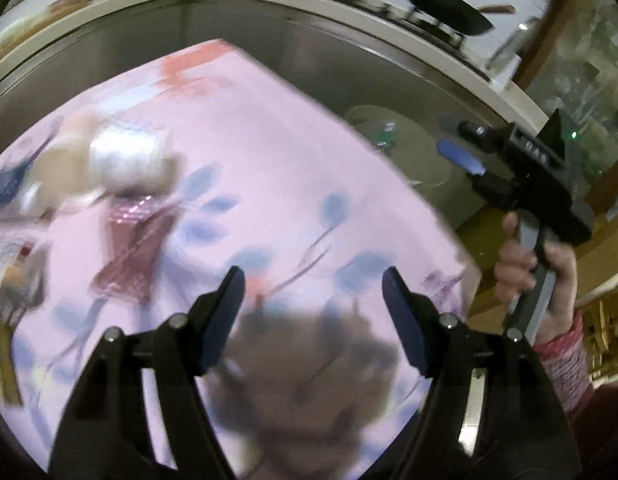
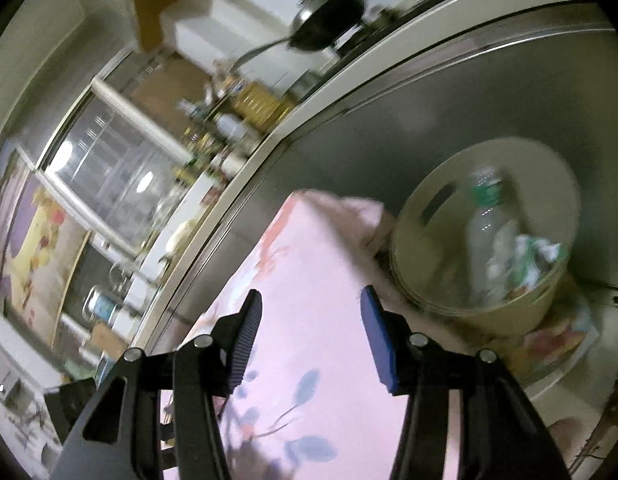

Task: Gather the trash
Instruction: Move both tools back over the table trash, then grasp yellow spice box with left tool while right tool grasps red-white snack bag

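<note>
A pink flowered cloth (image 1: 269,184) covers the table. On its left lie blurred pieces of trash: a crumpled silvery wrapper (image 1: 125,160) and a dark red wrapper (image 1: 137,248). My left gripper (image 1: 313,292) is open and empty above the cloth. My right gripper (image 2: 311,316) is open and empty over the cloth's far edge; it also shows in the left wrist view (image 1: 465,156), held off the table's right side. A round beige bin (image 2: 413,236) stands beyond the table, holding a clear plastic bottle (image 2: 485,224) and crumpled paper (image 2: 537,256).
A steel cabinet front (image 2: 429,120) with a pale counter edge runs behind the table. A black pan (image 2: 329,20) sits on the stove above. More blurred items (image 1: 13,276) lie at the cloth's left edge.
</note>
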`<state>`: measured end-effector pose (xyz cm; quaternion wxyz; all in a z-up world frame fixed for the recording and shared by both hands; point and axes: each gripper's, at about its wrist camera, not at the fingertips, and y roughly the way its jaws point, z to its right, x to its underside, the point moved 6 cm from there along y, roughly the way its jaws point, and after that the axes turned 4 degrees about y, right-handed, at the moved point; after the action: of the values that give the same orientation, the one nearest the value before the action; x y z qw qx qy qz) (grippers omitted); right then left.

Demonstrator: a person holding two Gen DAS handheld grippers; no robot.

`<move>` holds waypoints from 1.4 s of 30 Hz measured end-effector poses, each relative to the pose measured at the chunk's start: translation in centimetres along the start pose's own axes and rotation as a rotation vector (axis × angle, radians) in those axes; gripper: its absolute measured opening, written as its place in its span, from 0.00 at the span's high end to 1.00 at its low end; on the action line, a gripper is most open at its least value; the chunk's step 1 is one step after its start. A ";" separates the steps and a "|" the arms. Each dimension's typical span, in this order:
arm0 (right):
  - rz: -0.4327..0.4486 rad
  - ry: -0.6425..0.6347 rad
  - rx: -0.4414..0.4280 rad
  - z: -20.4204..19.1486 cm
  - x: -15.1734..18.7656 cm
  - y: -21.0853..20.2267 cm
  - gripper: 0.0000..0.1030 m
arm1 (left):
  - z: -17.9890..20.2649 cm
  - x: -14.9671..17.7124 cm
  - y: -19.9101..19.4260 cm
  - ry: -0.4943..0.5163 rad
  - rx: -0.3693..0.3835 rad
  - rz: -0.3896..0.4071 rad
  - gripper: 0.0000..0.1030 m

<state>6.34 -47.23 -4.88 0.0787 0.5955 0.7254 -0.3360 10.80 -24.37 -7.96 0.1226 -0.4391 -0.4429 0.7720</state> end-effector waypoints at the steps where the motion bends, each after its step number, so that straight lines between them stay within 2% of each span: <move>1: -0.029 -0.014 -0.011 -1.1 0.9 0.8 0.52 | -1.4 1.3 -1.1 -0.022 -0.027 0.005 0.34; 6: -0.163 -0.074 -0.047 -5.6 5.6 4.4 0.52 | -8.2 6.6 -6.1 -0.151 -0.152 0.041 0.34; 11: -0.296 -0.171 -0.080 -10.7 10.5 7.8 0.52 | -16.2 10.9 -11.9 -0.288 -0.372 0.124 0.33; 13: -0.343 -0.214 -0.095 -12.6 12.3 8.8 0.52 | -18.5 11.8 -13.1 -0.334 -0.429 0.141 0.26; 15: -0.395 -0.268 -0.107 -14.8 14.3 10.1 0.52 | -20.4 12.8 -14.2 -0.371 -0.474 0.155 0.24; 19: -0.479 -0.361 -0.118 -18.0 17.9 12.3 0.52 | -22.5 13.1 -13.7 -0.363 -0.530 0.149 0.20; 26: -0.596 -0.335 -0.122 -21.8 20.4 17.6 0.52 | -23.5 12.1 -11.1 -0.274 -0.566 0.135 0.20; 31: -0.691 -0.217 -0.062 -21.2 21.3 21.8 0.52 | -24.5 11.4 -10.7 -0.245 -0.583 0.150 0.19; 36: -0.721 -0.101 -0.052 -20.7 21.7 23.5 0.52 | -25.9 11.4 -10.5 -0.280 -0.552 0.160 0.20; 42: -0.712 -0.066 -0.047 -21.2 22.4 24.7 0.52 | -25.4 11.3 -10.4 -0.280 -0.501 0.170 0.23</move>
<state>28.79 -15.12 -9.94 -0.0061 0.2922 0.8920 -0.3448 22.10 2.82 -11.86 -0.1168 -0.3804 -0.5940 0.6992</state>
